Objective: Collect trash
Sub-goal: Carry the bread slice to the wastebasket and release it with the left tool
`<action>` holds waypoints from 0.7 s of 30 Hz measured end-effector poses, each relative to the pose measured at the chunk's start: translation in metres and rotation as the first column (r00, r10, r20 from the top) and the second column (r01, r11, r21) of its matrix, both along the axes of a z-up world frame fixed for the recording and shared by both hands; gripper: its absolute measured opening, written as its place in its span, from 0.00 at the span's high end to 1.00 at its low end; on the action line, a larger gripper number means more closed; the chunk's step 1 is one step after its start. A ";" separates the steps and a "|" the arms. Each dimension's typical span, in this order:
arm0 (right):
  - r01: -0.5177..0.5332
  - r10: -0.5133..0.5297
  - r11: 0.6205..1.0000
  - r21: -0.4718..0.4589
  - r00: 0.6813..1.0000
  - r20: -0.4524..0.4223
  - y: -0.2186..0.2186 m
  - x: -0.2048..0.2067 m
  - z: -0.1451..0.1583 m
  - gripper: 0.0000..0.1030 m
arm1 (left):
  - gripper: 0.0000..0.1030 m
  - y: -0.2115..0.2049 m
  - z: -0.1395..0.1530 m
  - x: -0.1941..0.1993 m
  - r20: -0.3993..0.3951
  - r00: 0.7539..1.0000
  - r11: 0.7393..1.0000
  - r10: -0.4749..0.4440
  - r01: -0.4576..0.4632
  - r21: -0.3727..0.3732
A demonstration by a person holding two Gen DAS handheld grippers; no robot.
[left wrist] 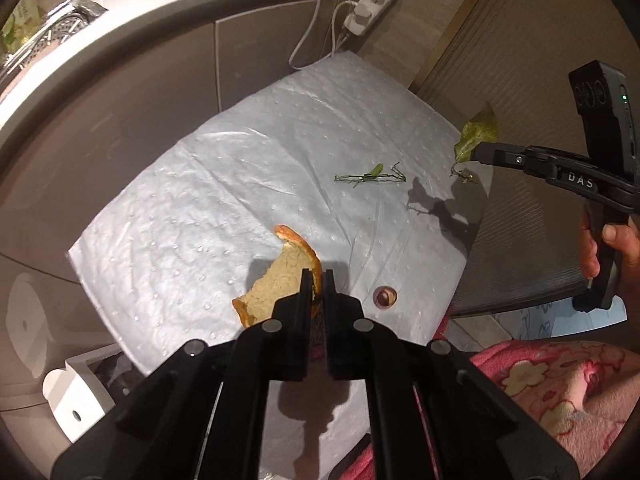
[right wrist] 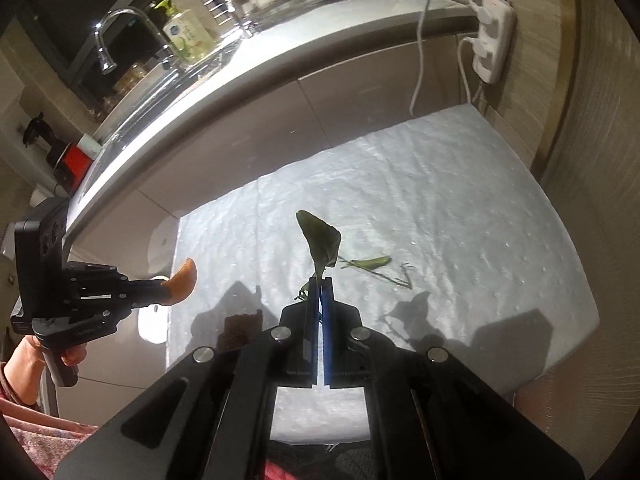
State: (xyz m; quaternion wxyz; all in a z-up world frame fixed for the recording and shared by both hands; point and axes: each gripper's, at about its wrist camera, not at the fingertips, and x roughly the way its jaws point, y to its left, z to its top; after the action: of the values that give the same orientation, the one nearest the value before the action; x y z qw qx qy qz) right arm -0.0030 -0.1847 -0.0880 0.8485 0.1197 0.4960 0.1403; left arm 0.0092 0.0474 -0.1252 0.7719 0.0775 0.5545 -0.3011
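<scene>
My left gripper [left wrist: 317, 276] is shut on a piece of orange peel [left wrist: 276, 276] and holds it above the white absorbent sheet [left wrist: 180, 208]; the peel also shows in the right wrist view [right wrist: 182, 282]. My right gripper [right wrist: 321, 282] is shut on the stem of a green leaf [right wrist: 320, 240], lifted off the sheet; the leaf also shows in the left wrist view [left wrist: 478, 132]. A green stem with twigs [left wrist: 370, 177] lies on the sheet, also in the right wrist view [right wrist: 370, 264]. A small round brown piece [left wrist: 385, 296] lies near the sheet's edge.
The sheet [right wrist: 440, 208] lies on the floor against grey cabinet fronts [right wrist: 280, 120] under a counter with a sink. A white power strip [right wrist: 494, 40] with cables hangs at the corner. A wood-grain wall [right wrist: 592, 200] stands on the right. A brown scrap [right wrist: 240, 326] lies by the sheet's near edge.
</scene>
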 end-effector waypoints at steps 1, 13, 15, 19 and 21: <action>-0.020 0.020 1.000 0.005 1.000 0.005 0.009 0.000 0.003 0.98 | 0.95 0.013 0.007 -0.008 0.011 1.000 1.000 0.012 -0.012 0.000; -0.252 0.252 0.967 0.030 0.968 0.007 0.136 -0.033 0.012 0.97 | 0.95 0.147 -0.028 -0.097 -0.071 0.982 0.982 0.177 -0.172 0.078; -0.282 0.282 0.959 0.020 0.959 0.007 0.154 -0.040 0.015 0.97 | 0.95 0.163 -0.049 -0.103 -0.101 0.974 0.977 0.202 -0.194 0.090; -0.320 0.320 0.947 0.009 0.947 0.010 0.184 -0.055 0.020 0.95 | 0.95 0.192 -0.101 -0.107 -0.189 0.943 0.960 0.272 -0.251 0.126; -0.344 0.344 0.939 -0.003 0.939 0.007 0.199 -0.061 0.021 0.95 | 0.95 0.203 -0.125 -0.107 -0.233 0.925 0.952 0.299 -0.271 0.142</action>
State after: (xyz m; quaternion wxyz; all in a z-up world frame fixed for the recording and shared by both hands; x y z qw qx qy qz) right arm -0.0643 0.0146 -0.0673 0.8129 0.0302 0.5063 0.2862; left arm -0.0976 0.2502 -0.2499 0.7254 -0.0015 0.6689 -0.1627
